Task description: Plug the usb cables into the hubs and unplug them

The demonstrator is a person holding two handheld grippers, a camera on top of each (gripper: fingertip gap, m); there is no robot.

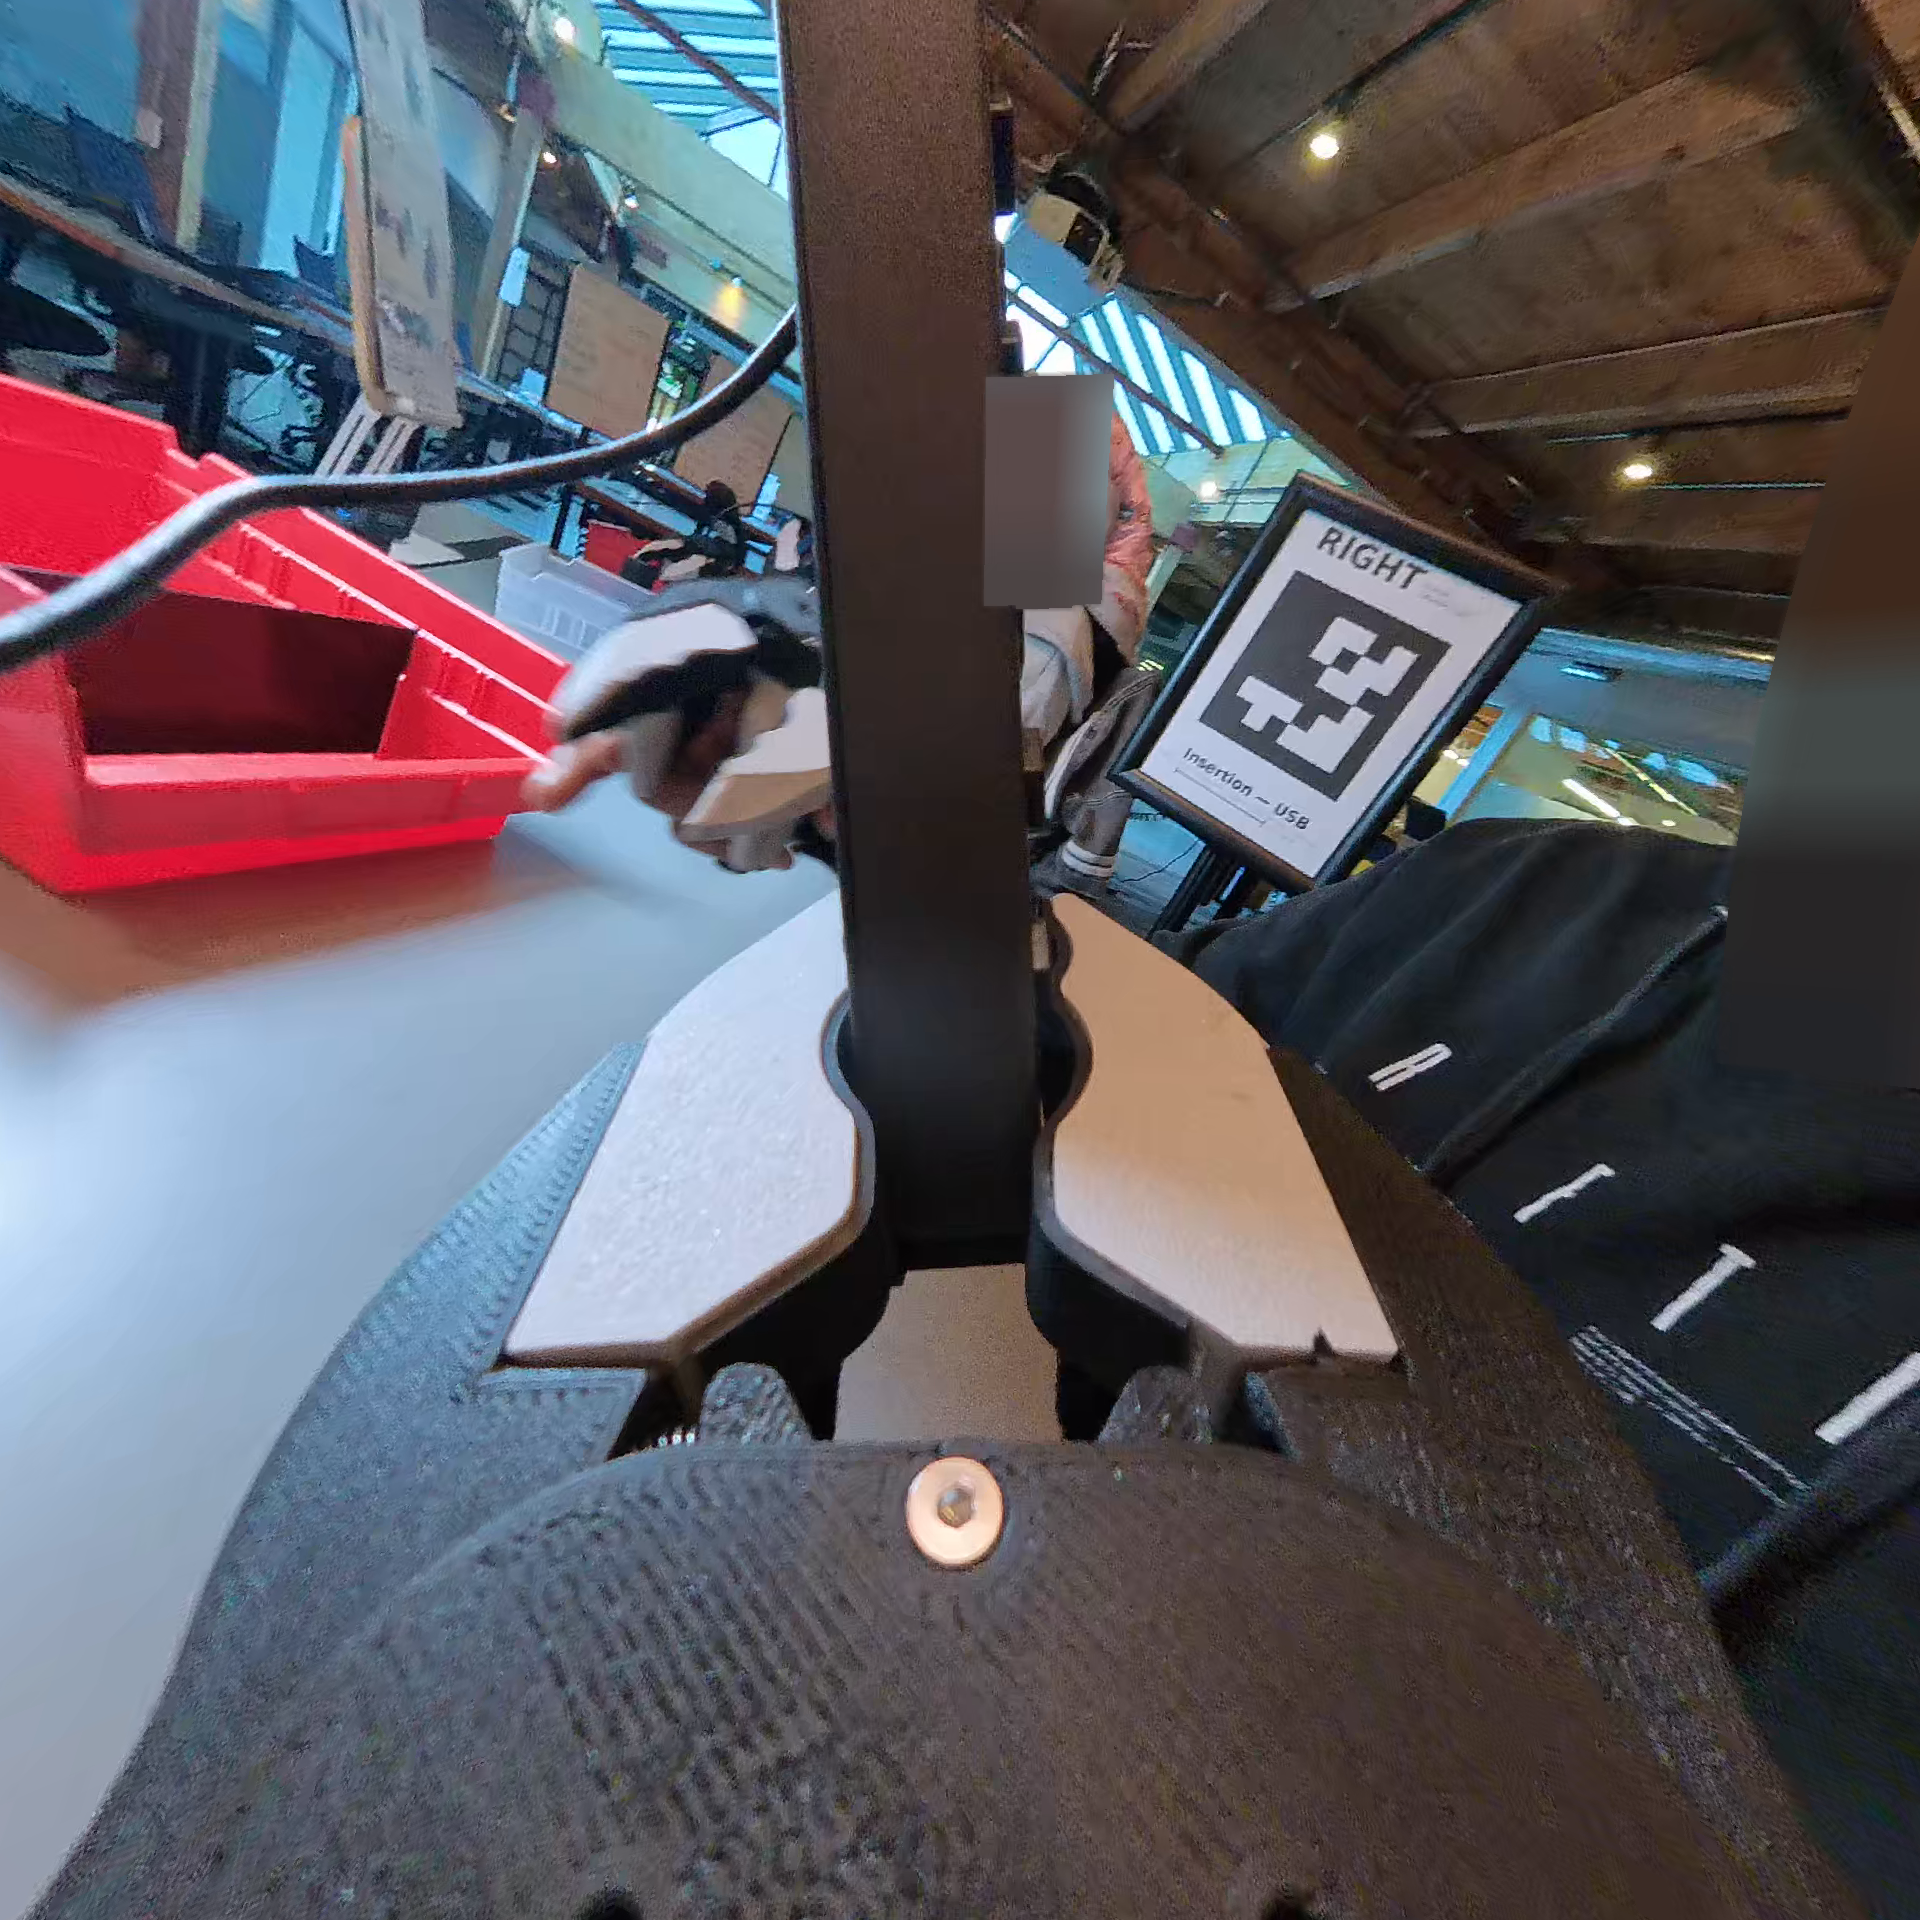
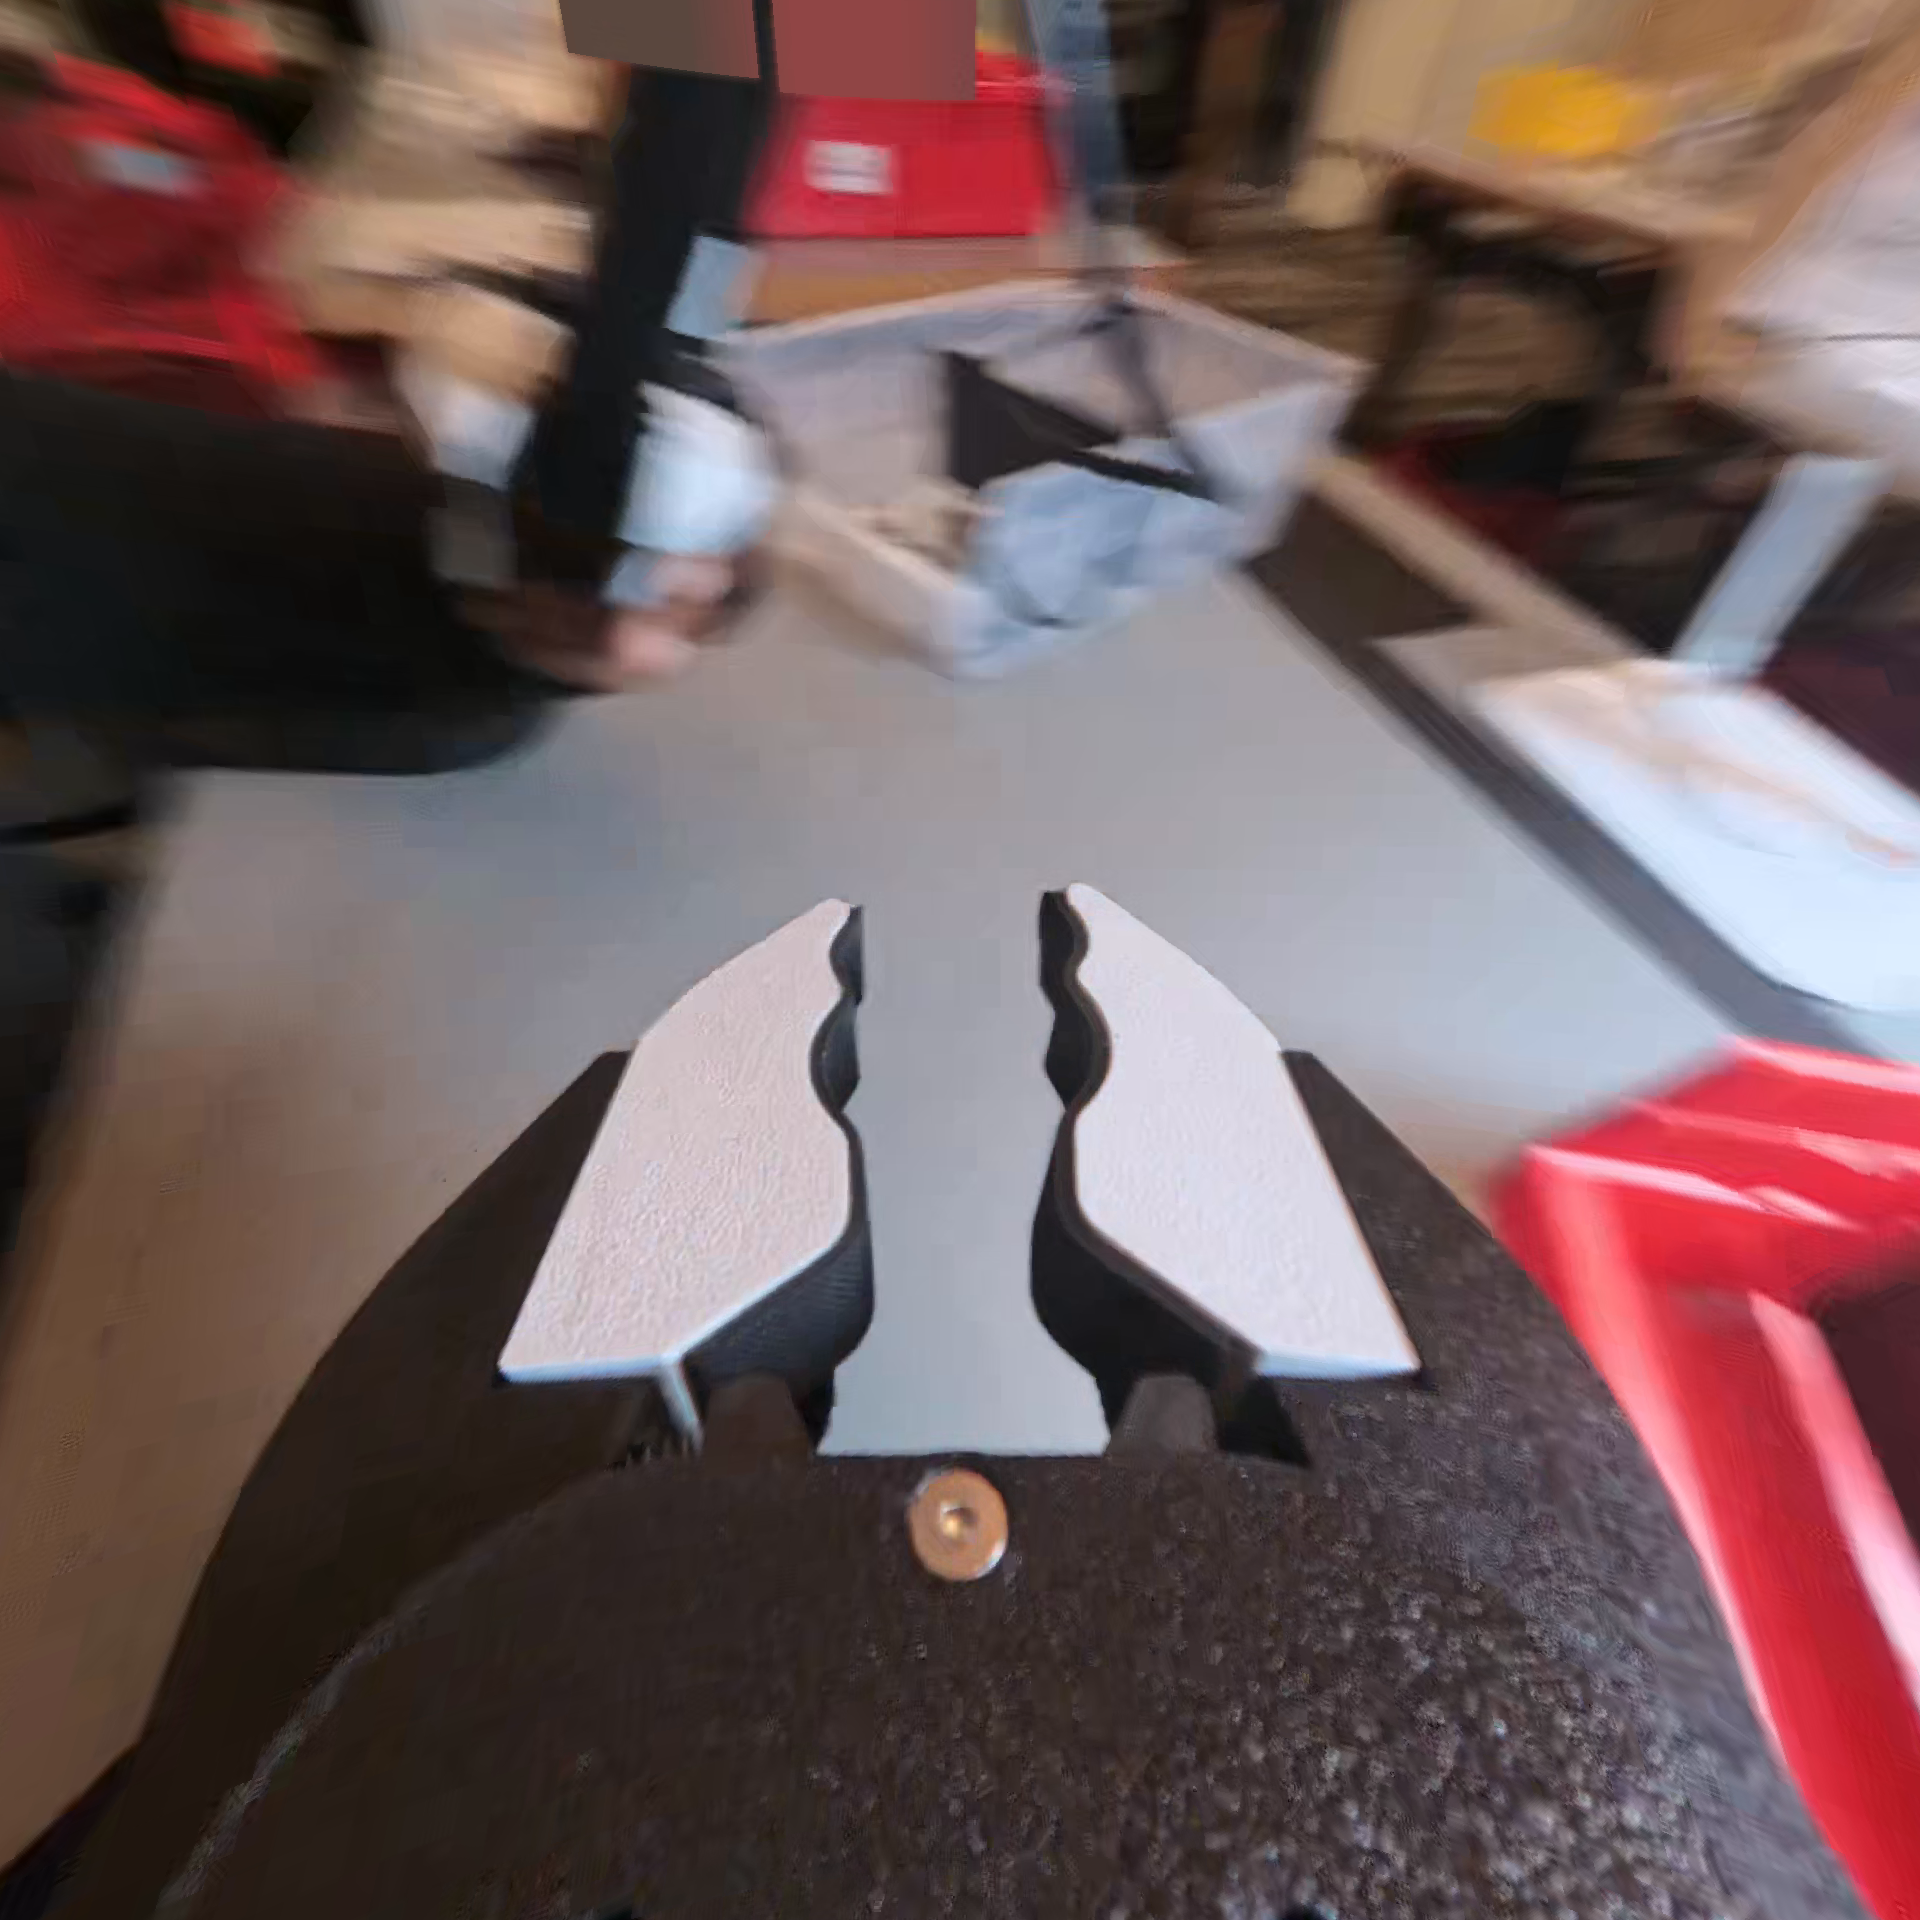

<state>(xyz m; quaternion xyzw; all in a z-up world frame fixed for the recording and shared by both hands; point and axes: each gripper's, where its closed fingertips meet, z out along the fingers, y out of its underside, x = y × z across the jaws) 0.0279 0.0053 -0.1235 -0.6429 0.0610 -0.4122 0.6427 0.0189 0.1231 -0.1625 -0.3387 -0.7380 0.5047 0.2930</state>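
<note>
One black hub (image 1: 914, 623) is clamped upright in the left claw (image 1: 948, 935) above the bench (image 1: 260, 1091). One cable (image 1: 416, 483) is seen behind. The right claw (image 2: 951, 914) is held open, empty, level over the bench.

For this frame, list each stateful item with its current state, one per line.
left gripper: shut on the black hub, which stands upright between the jaws.
right gripper: open, nothing between the jaws, above the grey table.
black hub: upright, gripped.
black cable: slack, hanging across the red bin.
red bin: open-topped, contents hidden.
</note>
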